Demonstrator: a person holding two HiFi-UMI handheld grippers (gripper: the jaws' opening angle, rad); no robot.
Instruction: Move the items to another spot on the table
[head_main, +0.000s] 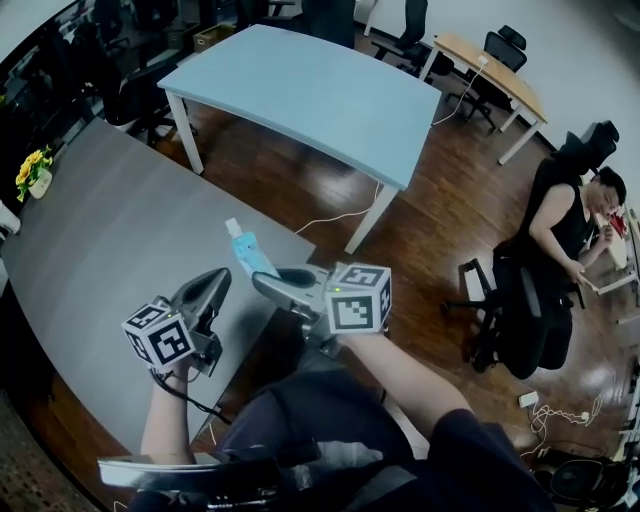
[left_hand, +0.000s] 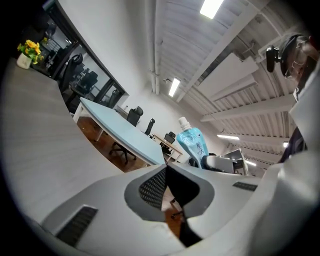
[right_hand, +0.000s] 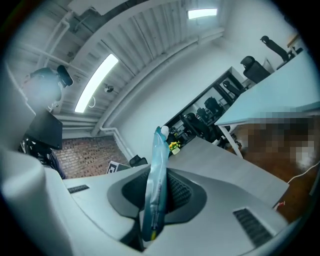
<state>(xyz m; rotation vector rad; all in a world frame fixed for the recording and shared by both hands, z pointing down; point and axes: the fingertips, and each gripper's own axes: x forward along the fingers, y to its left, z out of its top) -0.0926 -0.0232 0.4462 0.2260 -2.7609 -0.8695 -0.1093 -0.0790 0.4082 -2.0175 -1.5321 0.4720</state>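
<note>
Over the grey table's (head_main: 100, 250) near edge, by its right-hand corner: one light-blue pouch (head_main: 250, 250), white screw cap, held clear of the surface. Right gripper (head_main: 270, 283) clamped on its lower end. Left gripper (head_main: 213, 283) just beside, jaws closed together, empty. Left gripper view shows the pouch's broad printed face; right gripper view shows only its thin edge.

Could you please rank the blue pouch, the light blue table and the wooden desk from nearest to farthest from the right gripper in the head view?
1. The blue pouch: clamped in the right gripper, sticking out ahead.
2. The light blue table: beyond the grey table, across the floor.
3. The wooden desk: upper right, behind that table.
</note>
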